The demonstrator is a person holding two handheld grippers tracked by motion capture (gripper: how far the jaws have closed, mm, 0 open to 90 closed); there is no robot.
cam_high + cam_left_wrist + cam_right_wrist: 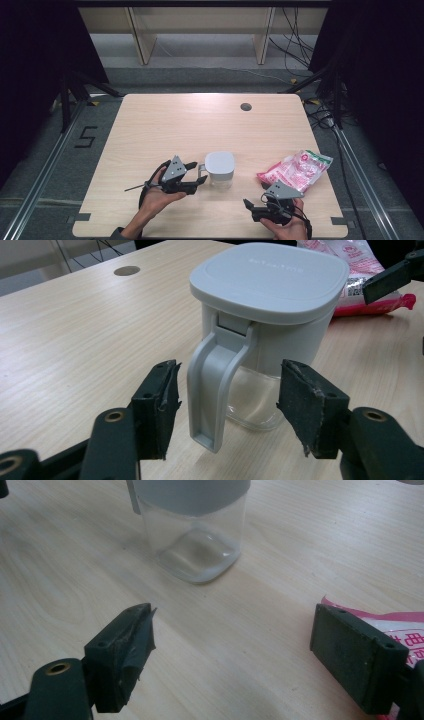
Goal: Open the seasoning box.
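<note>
the clear plastic jug with a grey lid (220,170) stands mid-table, lid still shut. the left gripper (227,410) straddles its handle, jaws apart, gripping nothing. the right gripper (232,652) waits wide open, empty, beside the pink snack bag (295,170).

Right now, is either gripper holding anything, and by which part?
Nothing is held. The left gripper is open around the container's handle without touching it; the right gripper is open over bare table.

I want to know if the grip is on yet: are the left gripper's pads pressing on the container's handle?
No: the left gripper stands open, and the container's handle sits between its pads with a gap on each side.
</note>
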